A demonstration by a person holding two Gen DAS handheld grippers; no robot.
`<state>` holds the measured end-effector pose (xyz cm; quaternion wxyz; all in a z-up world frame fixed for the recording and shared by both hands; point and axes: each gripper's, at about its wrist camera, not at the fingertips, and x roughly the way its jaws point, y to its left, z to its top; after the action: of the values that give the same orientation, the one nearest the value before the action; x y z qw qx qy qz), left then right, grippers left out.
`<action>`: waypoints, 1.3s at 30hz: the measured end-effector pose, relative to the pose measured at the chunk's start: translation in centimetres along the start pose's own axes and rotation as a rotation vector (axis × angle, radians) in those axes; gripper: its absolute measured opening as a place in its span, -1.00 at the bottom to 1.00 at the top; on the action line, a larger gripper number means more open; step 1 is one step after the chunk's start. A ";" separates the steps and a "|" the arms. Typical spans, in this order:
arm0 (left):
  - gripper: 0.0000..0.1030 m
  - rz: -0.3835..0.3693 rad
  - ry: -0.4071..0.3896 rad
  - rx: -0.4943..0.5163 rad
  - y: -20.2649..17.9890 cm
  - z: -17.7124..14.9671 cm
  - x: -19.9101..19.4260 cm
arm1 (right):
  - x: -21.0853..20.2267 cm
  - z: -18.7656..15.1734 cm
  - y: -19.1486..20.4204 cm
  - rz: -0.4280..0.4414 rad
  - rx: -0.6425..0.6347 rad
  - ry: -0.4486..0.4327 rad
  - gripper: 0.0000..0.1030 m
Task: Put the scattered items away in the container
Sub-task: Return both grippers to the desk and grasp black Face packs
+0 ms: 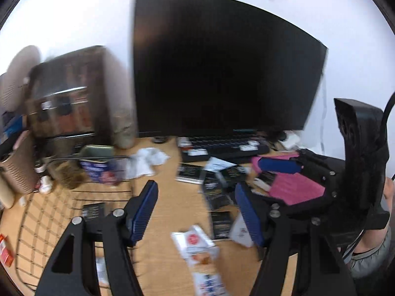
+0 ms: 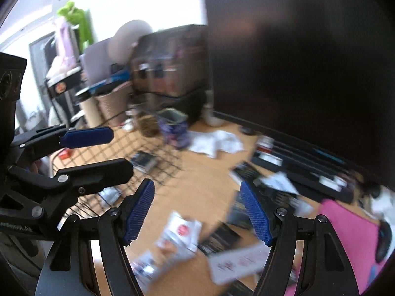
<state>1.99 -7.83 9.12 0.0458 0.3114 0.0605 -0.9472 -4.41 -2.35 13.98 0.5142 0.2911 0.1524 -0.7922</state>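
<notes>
In the left wrist view, the left gripper (image 1: 196, 213) fills the lower half of the frame, its blue-padded jaws spread well apart with nothing pressed between them. Below and between them a white snack packet with a red round mark (image 1: 197, 246) lies on the light wooden counter (image 1: 170, 197). At lower left sits the black wire-mesh basket (image 1: 49, 222), with a small black packet (image 1: 92, 209) lying inside it near the left jaw. A scatter of black sachets (image 1: 217, 187) lies at centre right, just beside the right gripper (image 1: 265, 180), which enters from the right edge over a pink flat pad (image 1: 296, 190). A large dark monitor (image 1: 222, 69) stands across the upper middle, with a black keyboard (image 1: 227, 148) under it.

In the right wrist view, the right gripper (image 2: 197, 212) is at bottom centre, jaws wide and holding nothing. The same white packet (image 2: 180, 234) lies on the counter between them, blurred. The left gripper (image 2: 106, 148) reaches in from the left edge, over the wire basket (image 2: 148, 153) at centre left, jaws parted and empty. Black sachets (image 2: 246, 172) are strewn at centre right, and crumpled white paper (image 2: 217, 144) lies beyond the basket.
</notes>
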 end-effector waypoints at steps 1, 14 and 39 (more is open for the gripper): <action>0.37 -0.018 0.013 0.014 -1.2 -0.1 0.8 | -0.8 -0.6 -1.1 -0.024 0.022 -0.005 0.39; 0.37 -0.074 0.189 0.089 -7.5 -3.4 8.1 | -2.6 -10.1 -10.3 -0.206 0.221 0.093 0.51; 0.37 -0.064 0.305 0.062 -5.9 -6.1 12.4 | 1.2 -12.1 -10.7 -0.147 0.236 0.180 0.51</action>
<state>-5.08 -1.75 -2.64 -0.0038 0.4508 0.0476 -0.8913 -10.72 7.86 3.17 0.4012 0.4073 0.1245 -0.8110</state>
